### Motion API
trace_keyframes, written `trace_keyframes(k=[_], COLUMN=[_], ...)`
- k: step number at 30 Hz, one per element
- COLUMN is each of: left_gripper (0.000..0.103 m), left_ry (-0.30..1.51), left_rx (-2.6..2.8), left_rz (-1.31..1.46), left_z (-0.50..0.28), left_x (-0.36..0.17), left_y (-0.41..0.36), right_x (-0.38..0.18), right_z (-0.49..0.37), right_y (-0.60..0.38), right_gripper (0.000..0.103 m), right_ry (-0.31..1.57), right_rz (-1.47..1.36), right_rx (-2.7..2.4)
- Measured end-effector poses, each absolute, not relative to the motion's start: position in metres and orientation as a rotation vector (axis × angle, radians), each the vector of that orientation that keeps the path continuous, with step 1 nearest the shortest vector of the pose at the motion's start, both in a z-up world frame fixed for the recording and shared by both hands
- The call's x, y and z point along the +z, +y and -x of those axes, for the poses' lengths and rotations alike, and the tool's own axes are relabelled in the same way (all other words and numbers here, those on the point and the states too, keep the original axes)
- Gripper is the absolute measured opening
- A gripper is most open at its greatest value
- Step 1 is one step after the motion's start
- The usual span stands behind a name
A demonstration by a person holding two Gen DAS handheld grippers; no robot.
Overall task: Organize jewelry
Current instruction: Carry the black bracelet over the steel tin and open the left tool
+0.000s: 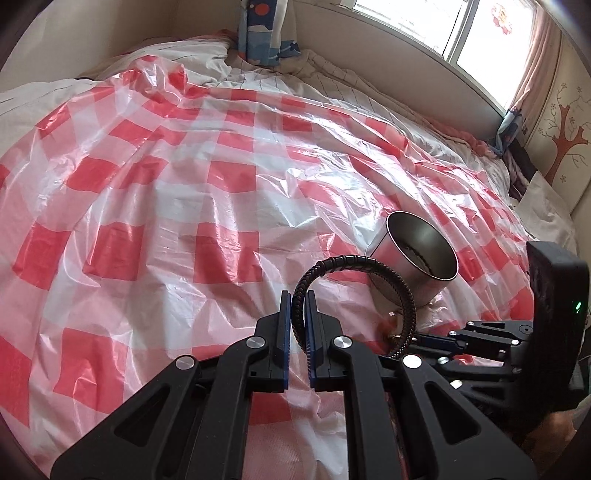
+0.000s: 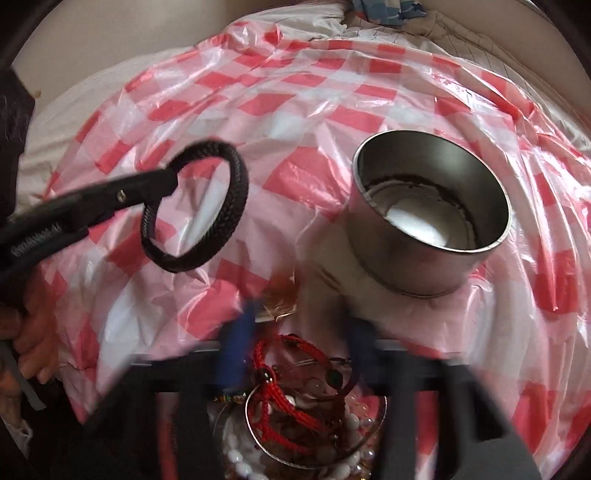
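Observation:
My left gripper (image 1: 299, 297) is shut on a black braided bracelet (image 1: 354, 262), which loops up and to the right of the pads. In the right wrist view the same bracelet (image 2: 229, 206) hangs from the left gripper (image 2: 170, 181) above the sheet. A steel cup (image 2: 432, 206) stands on the sheet, tilted, with a dark chain lying round its bottom; the cup (image 1: 421, 254) is just beyond the bracelet. My right gripper (image 2: 299, 336) is blurred, its blue fingers (image 2: 236, 343) apart over a red cord bracelet (image 2: 280, 398) in a jewelry pile. Nothing is pinched.
A red-and-white checked plastic sheet (image 1: 184, 184) covers a soft bed. White beads (image 2: 236, 454) and other pieces fill a round dish (image 2: 382, 410) at the near edge. A person's hand (image 2: 33, 332) holds the left gripper. A window (image 1: 424, 22) is at the back right.

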State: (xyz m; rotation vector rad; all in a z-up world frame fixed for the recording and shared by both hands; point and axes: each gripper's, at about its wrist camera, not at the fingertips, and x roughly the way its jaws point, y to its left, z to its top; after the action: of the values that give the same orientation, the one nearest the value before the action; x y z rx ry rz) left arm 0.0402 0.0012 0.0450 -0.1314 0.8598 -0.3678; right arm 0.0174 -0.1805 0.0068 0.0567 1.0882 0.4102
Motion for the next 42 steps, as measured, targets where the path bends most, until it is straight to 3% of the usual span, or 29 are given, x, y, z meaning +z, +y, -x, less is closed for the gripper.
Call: trace_keyframes(k=[8,14,22,24,25,26,28,31,35,42], left_gripper=[0.007,0.007,0.009,0.02,0.023,0.027,0.031,0.039,0.044,0.044], left_ry=[0.833,0.803,0.864,0.856,0.851,0.85,0.851,0.863,0.895,0.915], left_rx=[-0.462,-0.481,-0.476,-0.459,-0.453,-0.447,-0.446,-0.462,-0.508,-0.569], left_rz=[0.091,-0.022,-0.009,-0.002,-0.004,-0.005,-0.004,-0.002,-0.014,-0.097], left_z=[-0.035,-0.058,-0.098,-0.094,-0.092,-0.087,-0.08,-0.064,-0.035,-0.011], left_x=[0.06,0.077,0.059,0.061,0.062,0.064,0.065,0.064,0.051,0.034], left_y=[-0.032,-0.095,-0.123,-0.11,-0.104,-0.096,-0.085,-0.07,-0.062,-0.078], right_x=[0.042,0.089,0.084,0.068,0.06,0.053,0.048,0.056,0.063,0.035], right_z=[0.02,0.006,-0.042,-0.057,-0.066,-0.066,-0.064,-0.041,0.01,0.049], right_y=[-0.264,-0.289,-0.276,-0.265,-0.258,-0.255,-0.248,-0.247,-0.262,-0.292], right_gripper=[0.015,0.015,0.015,0.015,0.024,0.043,0.056,0.058,0.077,0.079], right_ry=[0.889,0.74,0.77,0.813,0.851,0.872,0.88,0.859,0.848,0.916], right_rz=[-0.433,-0.453,-0.404,-0.364,-0.328,-0.305,-0.252,-0.215,-0.208,-0.337], right_rx=[0.38,0.343,0.367,0.36,0.352,0.345,0.322,0.304,0.252,0.173])
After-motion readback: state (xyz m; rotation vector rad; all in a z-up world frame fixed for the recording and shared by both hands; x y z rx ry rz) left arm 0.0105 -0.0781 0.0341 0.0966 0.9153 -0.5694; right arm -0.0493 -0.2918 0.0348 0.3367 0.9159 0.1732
